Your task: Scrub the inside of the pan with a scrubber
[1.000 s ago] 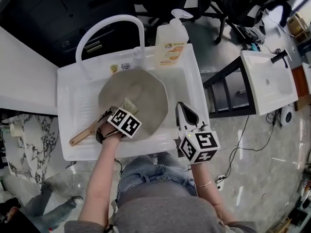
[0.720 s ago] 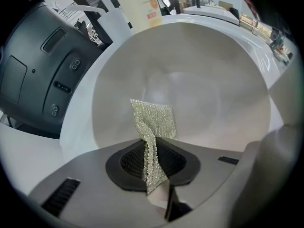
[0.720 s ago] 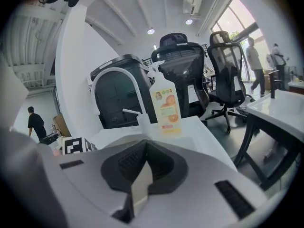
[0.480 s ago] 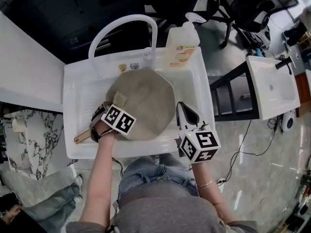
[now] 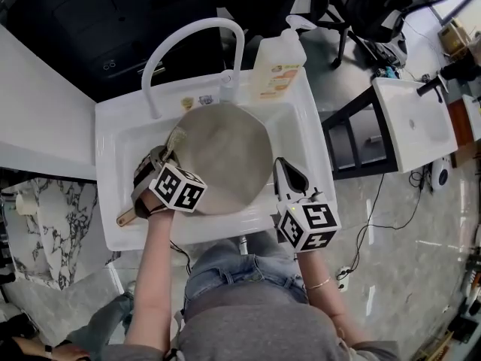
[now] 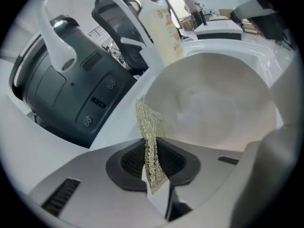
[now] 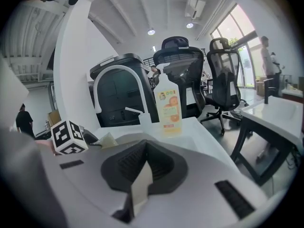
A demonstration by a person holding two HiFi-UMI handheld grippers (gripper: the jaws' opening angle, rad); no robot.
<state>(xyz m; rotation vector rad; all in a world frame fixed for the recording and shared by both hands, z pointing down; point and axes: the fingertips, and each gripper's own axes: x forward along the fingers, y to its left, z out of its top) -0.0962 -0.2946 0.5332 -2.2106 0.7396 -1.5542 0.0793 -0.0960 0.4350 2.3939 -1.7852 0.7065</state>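
A round grey pan (image 5: 225, 156) lies in the white sink (image 5: 113, 138), its wooden handle (image 5: 126, 216) pointing to the near left. My left gripper (image 5: 167, 152) is at the pan's left rim, shut on a pale mesh scrubber (image 5: 175, 138). In the left gripper view the scrubber (image 6: 149, 127) stands pinched upright in the left gripper (image 6: 151, 148), with the pan's inside (image 6: 209, 108) just beyond it. My right gripper (image 5: 281, 165) hovers over the sink's right front corner, shut and holding nothing. The right gripper (image 7: 145, 146) is apart from the pan.
A soap bottle (image 5: 278, 62) stands at the sink's back right, next to the arched white faucet (image 5: 192, 32). A dark appliance is behind the sink. Office chairs (image 7: 223, 75) and a second white basin (image 5: 413, 122) are to the right.
My left gripper has carried the scrubber from the pan's near-left part up to its left rim. The right gripper has stayed where it was.
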